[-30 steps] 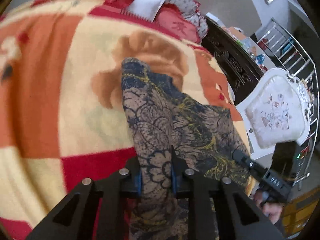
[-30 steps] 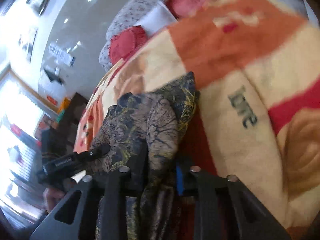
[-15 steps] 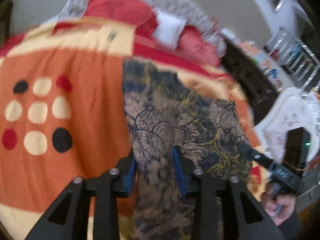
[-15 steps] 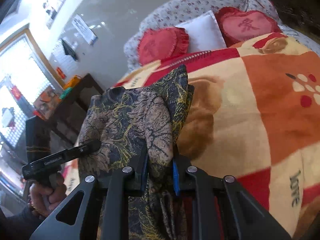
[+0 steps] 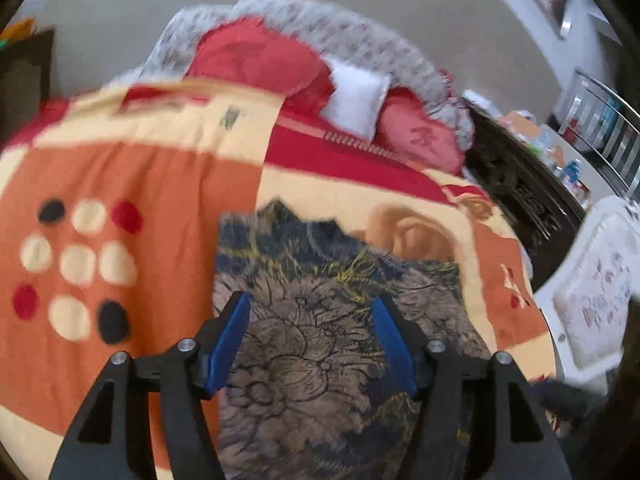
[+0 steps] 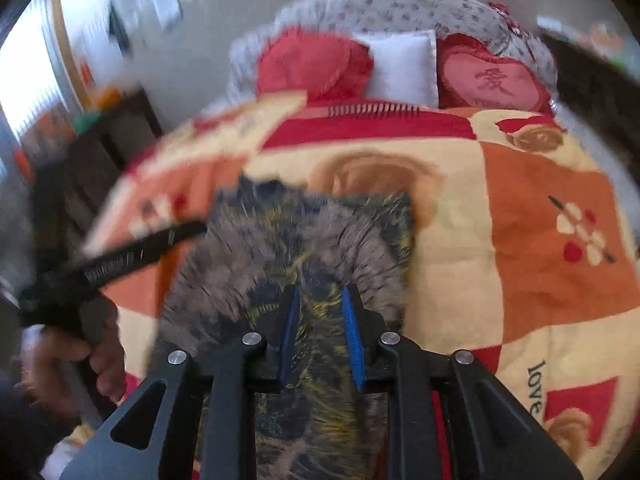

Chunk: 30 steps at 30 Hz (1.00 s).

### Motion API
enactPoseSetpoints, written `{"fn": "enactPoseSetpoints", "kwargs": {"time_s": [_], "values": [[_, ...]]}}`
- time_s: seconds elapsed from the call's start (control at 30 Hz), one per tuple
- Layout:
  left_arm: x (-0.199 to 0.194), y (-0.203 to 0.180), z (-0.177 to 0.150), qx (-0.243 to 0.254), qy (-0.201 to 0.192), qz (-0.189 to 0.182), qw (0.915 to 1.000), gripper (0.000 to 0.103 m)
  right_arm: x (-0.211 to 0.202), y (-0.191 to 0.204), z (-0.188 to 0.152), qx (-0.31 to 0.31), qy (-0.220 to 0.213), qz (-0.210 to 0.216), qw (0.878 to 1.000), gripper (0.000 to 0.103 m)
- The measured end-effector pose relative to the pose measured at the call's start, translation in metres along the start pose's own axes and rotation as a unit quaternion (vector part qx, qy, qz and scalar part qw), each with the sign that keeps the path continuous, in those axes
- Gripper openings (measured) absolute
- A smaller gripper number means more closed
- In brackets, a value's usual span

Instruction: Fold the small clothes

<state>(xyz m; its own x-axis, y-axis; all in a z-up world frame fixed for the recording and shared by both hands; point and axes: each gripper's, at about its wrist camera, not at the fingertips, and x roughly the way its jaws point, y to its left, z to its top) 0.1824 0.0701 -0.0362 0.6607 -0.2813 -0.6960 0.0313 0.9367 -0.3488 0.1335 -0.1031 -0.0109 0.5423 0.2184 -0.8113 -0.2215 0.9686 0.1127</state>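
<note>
A small dark garment (image 5: pixel 336 320) with a grey, navy and yellow floral print lies folded on the orange, cream and red blanket (image 5: pixel 132 184). My left gripper (image 5: pixel 310 304) is open wide just above the garment's near part, blue pads apart, holding nothing. In the right wrist view the same garment (image 6: pixel 304 248) lies blurred on the blanket (image 6: pixel 540 220). My right gripper (image 6: pixel 322 292) hovers over its near edge with the jaws partly apart; cloth shows between the pads, and it is unclear if they pinch it. The left gripper's black body (image 6: pixel 120 256) shows at the left.
Red heart cushions (image 6: pixel 488 76) and a white pillow (image 6: pixel 404 64) lie at the head of the bed. A dark carved wooden cabinet (image 5: pixel 516 184) and a white padded chair (image 5: pixel 600 292) stand to the right of the bed. A dark nightstand (image 6: pixel 104 140) stands on the left.
Both grippers carried the garment's near end toward the pillows and laid it down. The left jaws opened wide and let go; the right jaws have spread apart.
</note>
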Motion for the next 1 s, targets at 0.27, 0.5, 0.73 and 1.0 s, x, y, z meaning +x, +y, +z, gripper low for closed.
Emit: {"fn": "enactPoseSetpoints", "kwargs": {"time_s": [0.27,0.5,0.73,1.0], "values": [[0.043,-0.003,-0.023,0.051,0.034,0.066,0.9959,0.067,0.045,-0.031,-0.032,0.031,0.013,0.007,0.999,0.031],[0.027,-0.005,0.039,-0.008,-0.008,0.057,0.9983,0.068,0.014,-0.045,0.012,0.086,-0.009,0.023,0.996,0.031],[0.084,-0.004,0.029,0.029,0.012,0.090,0.9955,0.072,0.087,-0.035,0.038,0.060,0.000,-0.068,0.996,0.031],[0.097,-0.015,0.025,0.057,0.003,0.123,0.9908,0.084,0.096,-0.037,0.024,0.050,-0.044,-0.061,0.996,0.031]]}}
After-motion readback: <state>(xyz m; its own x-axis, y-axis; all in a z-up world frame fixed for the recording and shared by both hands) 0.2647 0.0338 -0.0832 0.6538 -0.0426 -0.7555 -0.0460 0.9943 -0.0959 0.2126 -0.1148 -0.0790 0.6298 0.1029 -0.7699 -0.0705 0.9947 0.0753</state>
